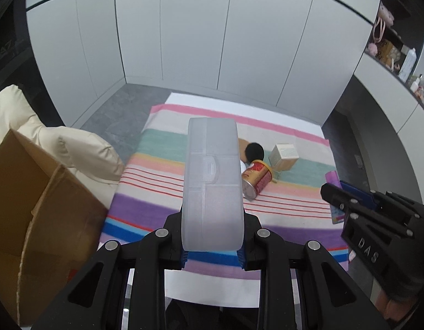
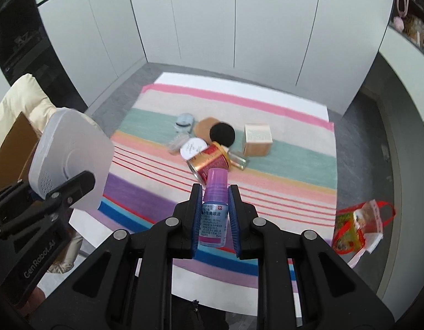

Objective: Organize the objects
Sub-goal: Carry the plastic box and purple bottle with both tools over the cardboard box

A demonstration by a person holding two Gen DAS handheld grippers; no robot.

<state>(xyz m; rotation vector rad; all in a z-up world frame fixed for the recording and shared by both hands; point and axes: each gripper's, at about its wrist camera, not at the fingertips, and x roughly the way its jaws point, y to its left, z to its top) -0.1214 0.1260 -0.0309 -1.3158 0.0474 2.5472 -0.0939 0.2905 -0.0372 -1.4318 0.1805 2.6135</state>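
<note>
My left gripper (image 1: 212, 255) is shut on a frosted white plastic case (image 1: 212, 181), held on edge above the striped cloth (image 1: 162, 192); the case also shows in the right wrist view (image 2: 71, 159). My right gripper (image 2: 215, 206) is shut on a small eye-drop bottle (image 2: 215, 214) with a purple cap, held above the cloth (image 2: 280, 170). On the cloth lie a red and gold can (image 2: 209, 162) on its side, a black puff (image 2: 222, 134), a white round compact (image 2: 193, 148), a tan box (image 2: 257, 140) and a blue-grey round lid (image 2: 185, 119).
An open cardboard box (image 1: 33, 220) and a cream cushion (image 1: 74, 148) are at the left. A red and yellow bag (image 2: 360, 228) lies off the cloth's right edge. White cabinet doors (image 1: 212, 41) stand behind. Shelves (image 1: 399, 55) with items are at the upper right.
</note>
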